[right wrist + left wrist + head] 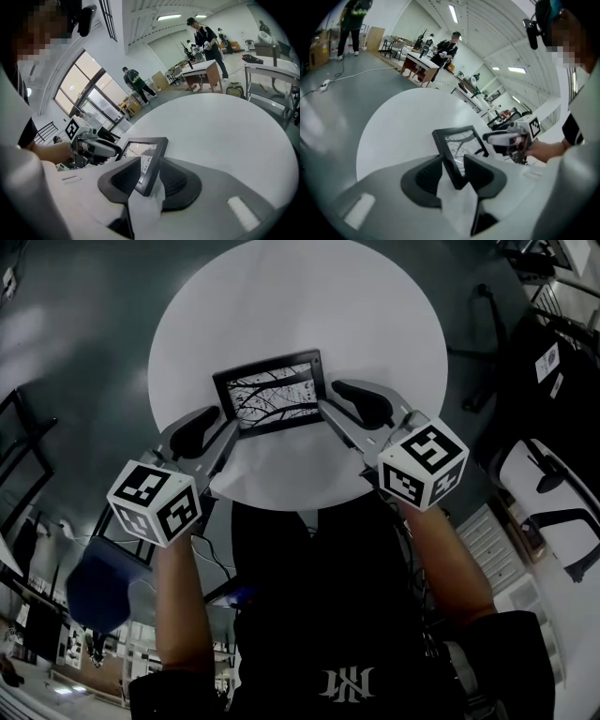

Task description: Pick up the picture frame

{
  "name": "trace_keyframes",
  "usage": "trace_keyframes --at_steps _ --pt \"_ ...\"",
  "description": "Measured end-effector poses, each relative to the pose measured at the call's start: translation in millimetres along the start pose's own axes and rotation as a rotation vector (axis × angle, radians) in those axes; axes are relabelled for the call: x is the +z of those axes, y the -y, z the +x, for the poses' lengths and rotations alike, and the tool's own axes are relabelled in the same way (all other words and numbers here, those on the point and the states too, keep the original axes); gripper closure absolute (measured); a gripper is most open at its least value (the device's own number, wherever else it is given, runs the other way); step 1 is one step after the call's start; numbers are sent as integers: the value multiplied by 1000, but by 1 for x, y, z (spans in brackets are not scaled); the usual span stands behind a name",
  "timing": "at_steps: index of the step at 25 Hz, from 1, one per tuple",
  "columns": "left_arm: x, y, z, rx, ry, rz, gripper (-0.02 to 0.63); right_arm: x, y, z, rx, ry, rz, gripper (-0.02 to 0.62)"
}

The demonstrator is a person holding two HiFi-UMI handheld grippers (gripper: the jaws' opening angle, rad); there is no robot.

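Where it rests, black rectangular picture frame [272, 395], round table [300, 296]

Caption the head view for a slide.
Open-jawed, the left gripper and right gripper straddle the side edges of the frame on the white table.

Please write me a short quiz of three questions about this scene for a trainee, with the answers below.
1. True or false: the picture frame is on the round white table.
2. What stands between the jaws of the left gripper? A) a side edge of the frame B) a cup C) nothing
3. How many grippers are shut on the frame?
Key: 1 true. 2 A. 3 None: the left gripper and the right gripper both stand open around its edges.
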State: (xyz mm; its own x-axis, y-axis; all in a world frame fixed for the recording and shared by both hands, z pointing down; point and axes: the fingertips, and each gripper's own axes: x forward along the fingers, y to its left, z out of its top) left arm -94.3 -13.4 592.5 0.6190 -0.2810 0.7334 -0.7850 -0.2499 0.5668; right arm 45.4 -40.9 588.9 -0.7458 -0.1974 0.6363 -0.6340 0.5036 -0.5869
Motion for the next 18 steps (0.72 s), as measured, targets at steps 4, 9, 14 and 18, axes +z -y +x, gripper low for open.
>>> trace_keyframes --at_steps 4,9,14,18 --pt "-2 -3 5 17 -18 -17 477 -1 2 3 -19 5 14 472" --pt "-4 -6 7 28 -25 -13 485 -2 3 6 -40 7 35 474" --pt "-4 -5 10 39 -34 4 488 -1 4 9 -64 11 30 482" --pt "-4 -4 11 46 -32 4 495 -1 3 11 -84 11 33 489"
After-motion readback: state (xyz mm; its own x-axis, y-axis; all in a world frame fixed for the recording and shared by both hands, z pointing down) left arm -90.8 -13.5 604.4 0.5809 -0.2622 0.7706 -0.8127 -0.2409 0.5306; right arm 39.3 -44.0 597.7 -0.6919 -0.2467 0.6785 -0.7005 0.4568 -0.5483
